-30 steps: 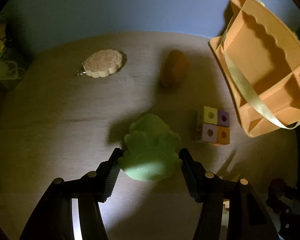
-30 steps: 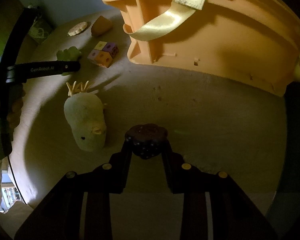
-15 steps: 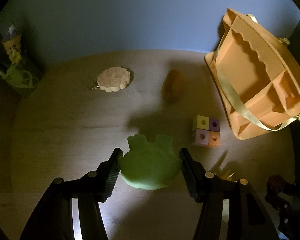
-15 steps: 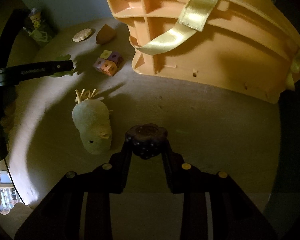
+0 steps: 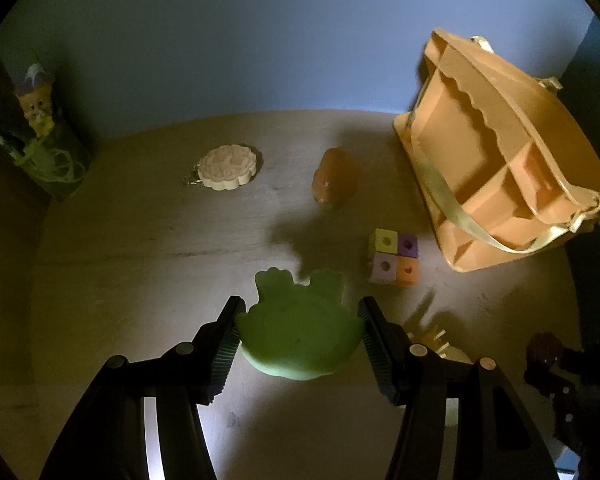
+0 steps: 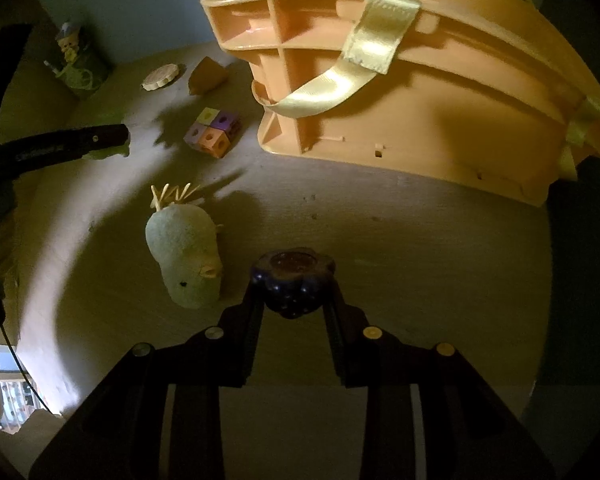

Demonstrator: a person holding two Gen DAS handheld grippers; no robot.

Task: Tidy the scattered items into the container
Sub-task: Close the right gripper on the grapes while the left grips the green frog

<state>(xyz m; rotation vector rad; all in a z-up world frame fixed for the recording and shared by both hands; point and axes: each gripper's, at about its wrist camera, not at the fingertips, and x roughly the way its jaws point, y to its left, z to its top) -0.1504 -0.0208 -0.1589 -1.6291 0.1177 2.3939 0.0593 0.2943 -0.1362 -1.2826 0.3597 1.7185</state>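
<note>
My left gripper point(image 5: 299, 326) is shut on a green frog-shaped toy point(image 5: 296, 332), held above the round wooden table point(image 5: 140, 264). My right gripper point(image 6: 293, 292) is shut on a dark purple flower-shaped toy point(image 6: 293, 282), also lifted off the table. The orange divided basket point(image 5: 496, 160) with a yellow ribbon handle stands at the far right in the left wrist view and fills the top of the right wrist view as the basket point(image 6: 420, 92). On the table lie a cream mooncake-shaped charm point(image 5: 228, 167), an orange lump point(image 5: 334, 181), a block of coloured cubes point(image 5: 394, 258) and a pale green plush point(image 6: 186, 256).
A green cup with a small figure on it point(image 5: 44, 140) stands at the table's far left edge against the blue wall. The left gripper's arm point(image 6: 56, 148) reaches in from the left of the right wrist view.
Both grippers have risen with their toys; the table and basket look smaller and farther away. The frog has come up off the table.
</note>
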